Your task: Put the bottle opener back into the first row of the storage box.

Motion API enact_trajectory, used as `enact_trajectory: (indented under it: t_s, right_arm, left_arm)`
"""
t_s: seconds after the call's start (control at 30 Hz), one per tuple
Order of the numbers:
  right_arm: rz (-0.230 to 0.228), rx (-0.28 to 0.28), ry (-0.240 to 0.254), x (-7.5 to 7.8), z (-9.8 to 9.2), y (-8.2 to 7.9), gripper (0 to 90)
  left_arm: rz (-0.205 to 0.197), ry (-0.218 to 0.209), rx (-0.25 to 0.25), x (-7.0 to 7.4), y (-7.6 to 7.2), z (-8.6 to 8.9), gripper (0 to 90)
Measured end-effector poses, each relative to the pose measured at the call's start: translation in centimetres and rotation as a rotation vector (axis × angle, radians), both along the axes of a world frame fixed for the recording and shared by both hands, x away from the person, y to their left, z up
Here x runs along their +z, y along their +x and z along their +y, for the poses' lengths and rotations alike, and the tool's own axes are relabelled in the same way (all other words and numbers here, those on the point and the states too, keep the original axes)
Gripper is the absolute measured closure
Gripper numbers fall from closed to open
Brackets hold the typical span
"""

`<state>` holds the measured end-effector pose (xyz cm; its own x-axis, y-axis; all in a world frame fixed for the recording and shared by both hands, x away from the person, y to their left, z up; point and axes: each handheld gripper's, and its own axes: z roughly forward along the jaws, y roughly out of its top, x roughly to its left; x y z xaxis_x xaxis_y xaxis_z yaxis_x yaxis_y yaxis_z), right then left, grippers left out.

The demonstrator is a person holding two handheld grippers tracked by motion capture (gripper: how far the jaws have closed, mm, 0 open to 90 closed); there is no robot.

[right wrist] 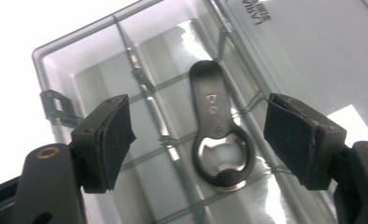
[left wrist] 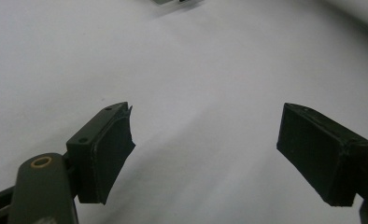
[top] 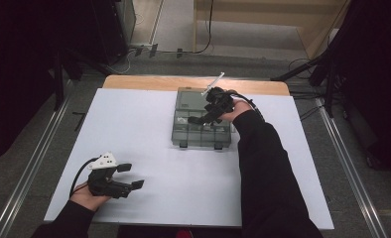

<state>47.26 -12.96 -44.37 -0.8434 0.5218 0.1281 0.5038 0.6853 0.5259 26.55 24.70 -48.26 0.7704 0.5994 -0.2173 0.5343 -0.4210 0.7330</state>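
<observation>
At the top of the right gripper view, just right of centre, dark print runs along the clear lid of the compartment box (right wrist: pixel 285 51); it is cut by the frame edge, and only letters like "LARIA" can be made out, with smaller characters beside them too small to read. The black handle of the bottle opener (right wrist: pixel 215 122) carries small embossed marks, unreadable

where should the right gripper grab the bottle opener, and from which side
Grip the black handle of the bottle opener, coming straight down from above with one jaw on each long edge. It lies flat on the clear box, so only a top approach works, and the handle is narrower than the ring head. The right gripper hangs open above it.
</observation>
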Motion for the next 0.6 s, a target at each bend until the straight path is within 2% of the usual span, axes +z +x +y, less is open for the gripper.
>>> enact_trajectory:
  t_s: [0.03,0.2,0.47,0.6]
  right_arm:
    - [0.0,0.0,0.0,0.0,0.0,0.0,23.8]
    - [0.02,-0.094,-0.015,-0.1,0.0,-1.3,22.6]
    - [0.011,-0.145,-0.022,0.0,-0.4,-3.2,22.0]
    - [0.009,-0.154,-0.003,0.5,-0.5,-4.3,22.6]
  left_arm:
    - [0.0,0.0,0.0,0.0,0.0,0.0,17.6]
    - [0.001,-0.005,0.015,0.0,0.1,0.2,17.5]
    - [0.001,-0.002,0.018,-0.1,0.1,0.1,17.5]
    - [0.001,0.003,0.017,-0.1,0.1,0.1,17.6]
